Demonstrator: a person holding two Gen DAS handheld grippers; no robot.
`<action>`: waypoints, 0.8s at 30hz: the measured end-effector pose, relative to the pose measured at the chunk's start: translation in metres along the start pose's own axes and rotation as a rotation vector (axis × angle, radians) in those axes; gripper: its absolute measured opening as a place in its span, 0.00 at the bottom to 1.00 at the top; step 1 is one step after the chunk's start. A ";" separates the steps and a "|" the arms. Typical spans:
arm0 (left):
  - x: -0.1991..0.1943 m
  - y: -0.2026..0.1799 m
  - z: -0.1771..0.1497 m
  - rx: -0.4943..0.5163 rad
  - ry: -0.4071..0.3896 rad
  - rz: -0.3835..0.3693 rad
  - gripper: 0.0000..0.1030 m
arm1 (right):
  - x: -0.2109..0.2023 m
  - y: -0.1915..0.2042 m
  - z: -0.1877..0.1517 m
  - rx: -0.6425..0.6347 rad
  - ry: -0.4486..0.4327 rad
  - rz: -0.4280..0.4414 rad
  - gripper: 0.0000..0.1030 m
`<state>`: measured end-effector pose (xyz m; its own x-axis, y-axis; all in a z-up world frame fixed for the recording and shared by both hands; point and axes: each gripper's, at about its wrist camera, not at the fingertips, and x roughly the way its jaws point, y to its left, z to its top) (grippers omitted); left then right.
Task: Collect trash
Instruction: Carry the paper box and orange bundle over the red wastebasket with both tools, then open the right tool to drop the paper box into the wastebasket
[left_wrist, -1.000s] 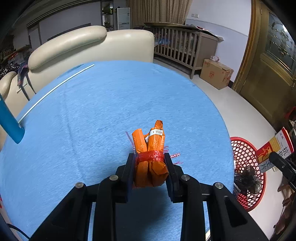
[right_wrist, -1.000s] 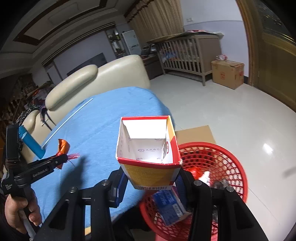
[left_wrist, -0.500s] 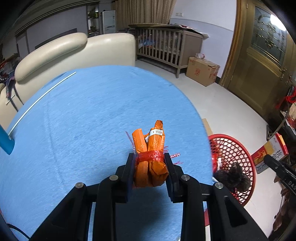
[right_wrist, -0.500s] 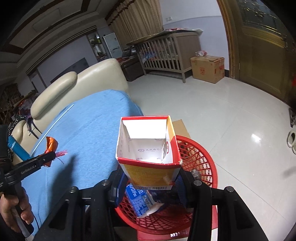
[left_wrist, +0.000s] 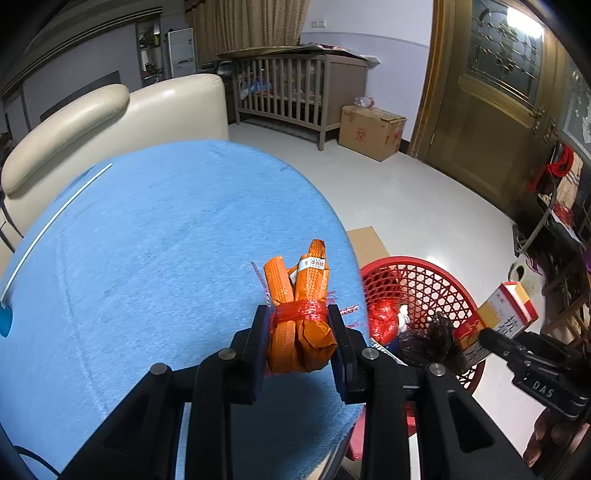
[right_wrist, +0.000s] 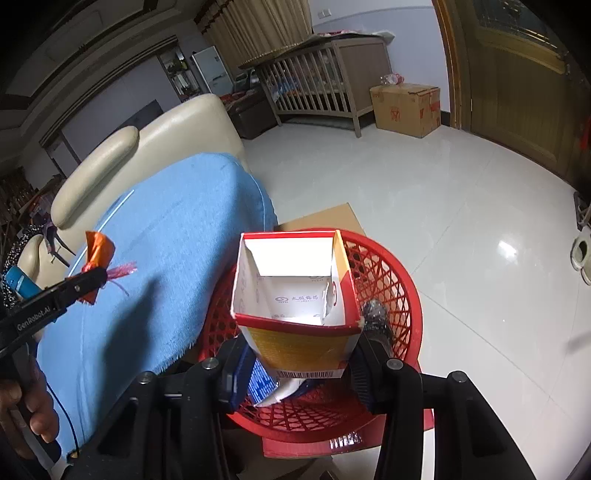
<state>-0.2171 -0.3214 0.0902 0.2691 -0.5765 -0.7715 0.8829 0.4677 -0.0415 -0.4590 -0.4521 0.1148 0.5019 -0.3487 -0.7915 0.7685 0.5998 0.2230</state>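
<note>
- Right gripper (right_wrist: 295, 373) has moved from beside the table edge to right over the red basket (right_wrist: 402, 295); a second ago the basket sat lower right of the carton, now it's directly under it.
- It stays clamped on the open carton (right_wrist: 295, 295), open end facing away from the camera. Not released yet.
- Basket already holds a blue-and-white pack (right_wrist: 262, 384) and a dark crumpled bag (left_wrist: 436, 339), plus something red that's too unclear to name.
- Left gripper (left_wrist: 297, 343) keeps its grip on the orange packets (left_wrist: 299, 317) tied with red netting. It has swung toward the table's right edge: the basket was at the frame margin before, now it's just right of the bundle.
- Bundle is above the blue tablecloth (left_wrist: 147, 258), near its edge, not yet over the basket.
- Meaning: carton looks drop-ready, since opening the jaws should land it inside the rim. Bundle needs a further shift right first.
- Risk: the carton is light and open, so it could tip on the rim or bounce if dropped off-centre. The two tools are near each other over the basket, so I'd drop one item at a time.
</note>
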 end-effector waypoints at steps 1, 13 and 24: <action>0.001 -0.001 0.000 0.006 0.002 -0.003 0.30 | 0.002 0.000 -0.001 0.000 0.008 0.001 0.48; 0.007 -0.020 0.003 0.045 0.021 -0.019 0.30 | 0.017 -0.005 -0.014 0.012 0.070 0.008 0.48; 0.012 -0.028 0.004 0.063 0.031 -0.028 0.30 | 0.022 -0.010 -0.019 0.027 0.093 0.009 0.48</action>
<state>-0.2374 -0.3444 0.0850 0.2330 -0.5671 -0.7900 0.9124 0.4085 -0.0241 -0.4636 -0.4523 0.0844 0.4705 -0.2745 -0.8387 0.7754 0.5823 0.2444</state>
